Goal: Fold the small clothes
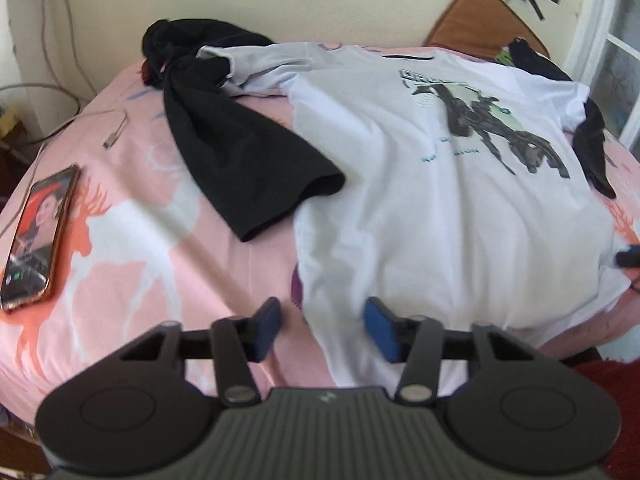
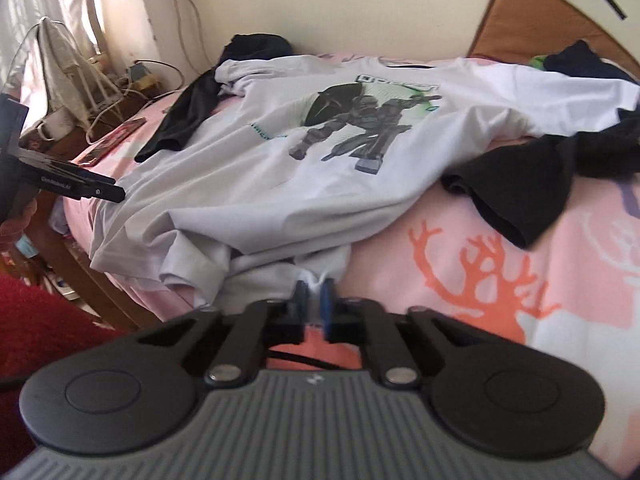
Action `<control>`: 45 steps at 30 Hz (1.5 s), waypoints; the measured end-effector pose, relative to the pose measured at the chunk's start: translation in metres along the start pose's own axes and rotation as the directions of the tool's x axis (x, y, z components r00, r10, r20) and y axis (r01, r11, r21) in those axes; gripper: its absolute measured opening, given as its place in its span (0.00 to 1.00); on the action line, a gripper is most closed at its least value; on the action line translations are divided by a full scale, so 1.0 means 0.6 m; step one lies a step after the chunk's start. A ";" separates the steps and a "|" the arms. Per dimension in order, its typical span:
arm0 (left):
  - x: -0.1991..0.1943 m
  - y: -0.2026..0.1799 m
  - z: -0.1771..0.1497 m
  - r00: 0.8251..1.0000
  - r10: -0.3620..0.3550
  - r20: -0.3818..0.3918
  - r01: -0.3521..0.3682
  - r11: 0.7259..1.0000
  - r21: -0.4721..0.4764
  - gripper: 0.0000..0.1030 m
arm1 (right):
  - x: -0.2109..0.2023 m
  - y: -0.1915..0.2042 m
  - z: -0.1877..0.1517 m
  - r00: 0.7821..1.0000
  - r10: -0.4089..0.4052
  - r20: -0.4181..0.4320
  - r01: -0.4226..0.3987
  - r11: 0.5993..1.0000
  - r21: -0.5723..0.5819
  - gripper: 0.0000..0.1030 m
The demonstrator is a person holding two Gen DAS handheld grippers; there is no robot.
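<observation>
A white T-shirt (image 1: 420,200) with a dark printed figure lies spread face up on the pink bed; it also shows in the right wrist view (image 2: 248,168). My left gripper (image 1: 324,326) is open, its blue pads straddling the shirt's bottom left hem edge. My right gripper (image 2: 314,300) is shut on a bunched fold of the shirt's bottom hem at the near edge of the bed. The left gripper's body (image 2: 68,184) shows at the left of the right wrist view.
Black garments lie at the shirt's upper left (image 1: 248,152) and right (image 2: 532,184). A phone (image 1: 38,236) and a cable (image 1: 114,132) lie on the pink deer-print sheet (image 1: 140,248). A wooden headboard (image 1: 480,20) stands behind. Clutter and cables crowd the left bedside (image 2: 100,96).
</observation>
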State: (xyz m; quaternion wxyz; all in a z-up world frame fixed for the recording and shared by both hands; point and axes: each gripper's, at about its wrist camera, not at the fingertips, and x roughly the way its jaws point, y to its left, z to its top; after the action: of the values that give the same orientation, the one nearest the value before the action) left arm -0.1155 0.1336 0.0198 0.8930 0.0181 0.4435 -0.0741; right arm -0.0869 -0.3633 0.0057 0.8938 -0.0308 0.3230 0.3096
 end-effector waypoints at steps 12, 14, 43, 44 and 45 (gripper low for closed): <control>0.007 -0.006 -0.009 0.997 -0.058 0.044 0.056 0.996 0.064 0.50 | -0.150 -0.060 -0.122 0.979 -0.123 -0.163 0.157 0.965 0.212 0.12; 0.001 -0.002 -0.013 0.997 -0.065 0.045 0.063 0.996 0.061 0.50 | -0.140 -0.067 -0.112 0.981 -0.114 -0.155 0.143 0.972 0.189 0.14; -0.094 0.056 0.051 0.988 0.001 0.157 0.018 0.992 -0.122 0.37 | -0.018 -0.242 0.139 0.940 -0.254 0.226 0.191 0.945 0.267 0.39; -0.088 0.055 0.073 0.983 -0.006 0.181 0.028 0.992 -0.122 0.37 | -0.032 -0.255 0.135 0.926 -0.290 0.241 0.211 0.928 0.307 0.40; -0.075 0.051 0.096 0.980 -0.009 0.198 0.032 0.993 -0.111 0.38 | -0.045 -0.268 0.129 0.910 -0.330 0.250 0.234 0.908 0.347 0.44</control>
State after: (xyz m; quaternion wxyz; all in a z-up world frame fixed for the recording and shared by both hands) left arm -0.0923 0.1634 0.0895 0.9314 -0.0447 0.3563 -0.0595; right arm 0.0323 -0.4878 0.0598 0.9618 0.1106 0.2184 0.1224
